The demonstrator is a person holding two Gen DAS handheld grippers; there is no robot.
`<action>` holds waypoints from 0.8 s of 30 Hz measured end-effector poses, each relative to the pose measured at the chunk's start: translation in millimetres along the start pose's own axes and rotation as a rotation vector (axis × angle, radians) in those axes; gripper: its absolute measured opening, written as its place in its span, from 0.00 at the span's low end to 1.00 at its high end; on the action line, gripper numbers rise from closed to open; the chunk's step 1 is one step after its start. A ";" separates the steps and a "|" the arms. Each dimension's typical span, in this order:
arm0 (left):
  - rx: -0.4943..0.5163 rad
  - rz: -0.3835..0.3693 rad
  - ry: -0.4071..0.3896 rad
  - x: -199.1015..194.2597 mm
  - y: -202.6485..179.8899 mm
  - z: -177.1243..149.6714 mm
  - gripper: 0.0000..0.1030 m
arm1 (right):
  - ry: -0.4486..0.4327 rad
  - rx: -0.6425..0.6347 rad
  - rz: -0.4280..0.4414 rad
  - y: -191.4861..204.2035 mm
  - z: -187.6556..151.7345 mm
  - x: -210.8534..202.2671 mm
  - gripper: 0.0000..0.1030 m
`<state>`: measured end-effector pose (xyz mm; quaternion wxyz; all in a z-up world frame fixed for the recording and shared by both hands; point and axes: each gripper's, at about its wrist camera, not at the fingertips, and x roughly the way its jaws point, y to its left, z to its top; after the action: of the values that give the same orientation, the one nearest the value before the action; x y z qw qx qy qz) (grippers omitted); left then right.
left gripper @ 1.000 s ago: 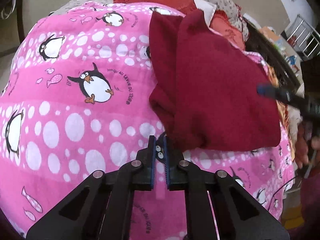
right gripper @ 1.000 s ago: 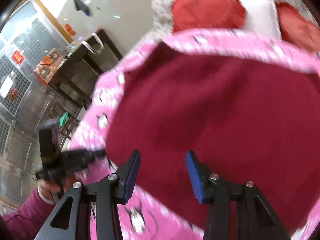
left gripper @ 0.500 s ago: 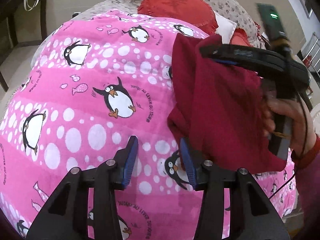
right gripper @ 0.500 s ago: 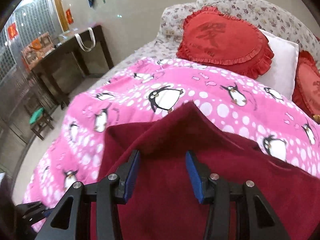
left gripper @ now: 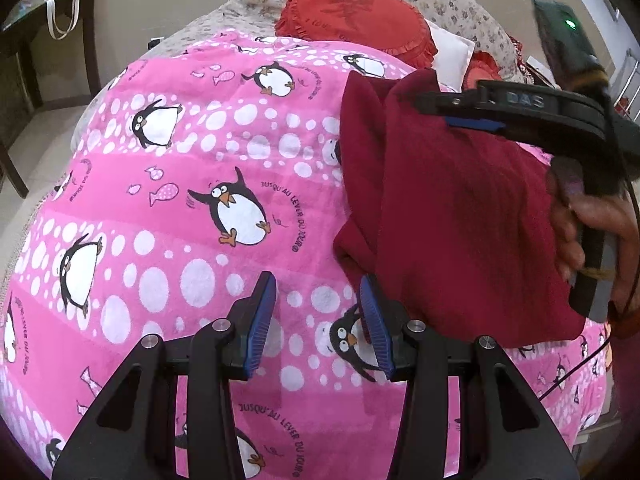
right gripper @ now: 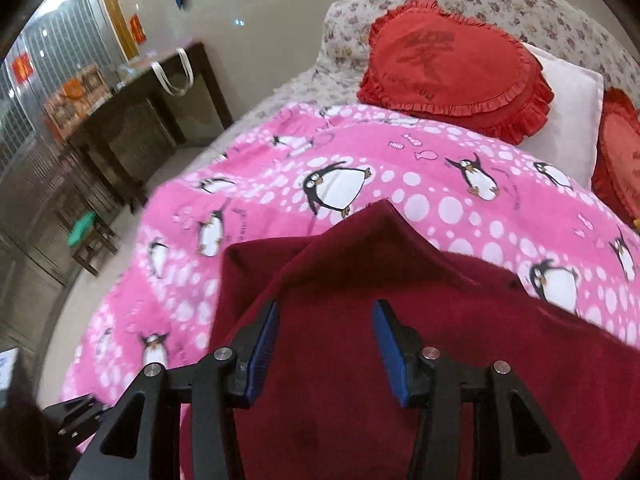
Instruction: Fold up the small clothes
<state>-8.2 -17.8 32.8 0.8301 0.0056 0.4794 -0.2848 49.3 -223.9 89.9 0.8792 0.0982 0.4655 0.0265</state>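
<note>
A dark red garment point(left gripper: 460, 216) lies folded on the pink penguin blanket point(left gripper: 200, 208), to the right in the left wrist view. My left gripper point(left gripper: 318, 320) is open and empty, just left of the garment's near corner. My right gripper point(right gripper: 325, 340) is open and empty, hovering over the garment point(right gripper: 360, 380). It also shows in the left wrist view point(left gripper: 472, 120), held by a hand above the garment's far part.
Red heart cushions point(right gripper: 452, 64) and a white pillow point(right gripper: 568, 120) lie at the head of the bed. A dark wooden table point(right gripper: 144, 116) with a white bag strap stands left of the bed. A stool point(right gripper: 86, 240) stands on the floor.
My left gripper has opened and drawn back from the garment's near corner. My right gripper has lifted and swung over the garment toward its far edge, staying open.
</note>
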 end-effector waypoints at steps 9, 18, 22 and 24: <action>-0.030 -0.039 -0.009 -3.7 1.8 3.6 0.46 | -0.028 0.042 0.004 -2.8 11.2 3.3 0.45; -0.079 -0.054 -0.029 -1.7 0.2 7.2 0.61 | 0.050 -0.012 -0.041 12.2 20.7 53.5 0.66; -0.072 -0.049 -0.027 -1.6 -4.7 5.4 0.61 | 0.025 -0.082 -0.062 23.0 12.6 33.1 0.66; -0.064 -0.037 -0.026 -1.9 -7.5 4.4 0.61 | 0.019 -0.063 -0.023 19.6 4.2 18.7 0.66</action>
<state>-9.0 -24.5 38.7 0.8307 -0.0338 0.4774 -0.2845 64.2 -202.8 80.9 0.8776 0.0650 0.4739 0.0319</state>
